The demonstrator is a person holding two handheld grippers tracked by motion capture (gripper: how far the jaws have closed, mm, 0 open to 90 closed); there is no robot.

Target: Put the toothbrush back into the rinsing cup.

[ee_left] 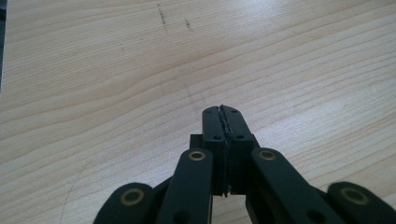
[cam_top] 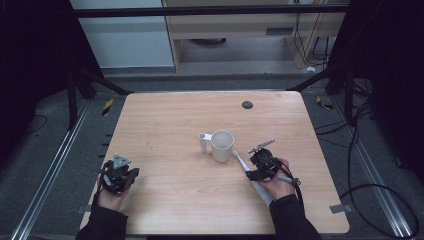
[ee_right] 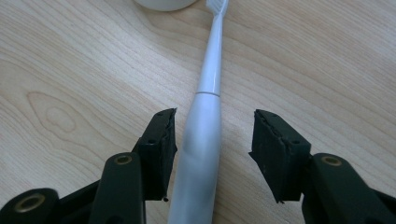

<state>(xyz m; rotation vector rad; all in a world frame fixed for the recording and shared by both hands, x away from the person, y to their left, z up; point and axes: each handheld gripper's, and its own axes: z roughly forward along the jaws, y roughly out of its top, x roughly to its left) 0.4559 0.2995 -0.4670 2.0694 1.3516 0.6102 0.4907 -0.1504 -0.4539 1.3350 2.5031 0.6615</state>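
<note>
A white mug [cam_top: 222, 145] stands upright in the middle of the wooden table [cam_top: 170, 112], its handle to the left. A white electric toothbrush [cam_top: 241, 160] lies flat just right of it, its head near the mug's base. My right gripper [cam_top: 252, 167] is over the handle. In the right gripper view the toothbrush [ee_right: 211, 60] runs between the open jaws [ee_right: 215, 123], close to the left pad [ee_right: 161, 140] and clear of the right one. The mug's base [ee_right: 163, 3] is at the top edge. My left gripper [cam_top: 120, 172] rests near the front left; its jaws [ee_left: 222, 112] are pressed together, empty.
A small black round disc [cam_top: 247, 104] sits near the table's far edge. Faint pencil marks [ee_left: 163, 16] lie ahead of the left gripper. The table's left edge [ee_left: 2, 46] is close by. Cables and metal rails run on the floor around the table.
</note>
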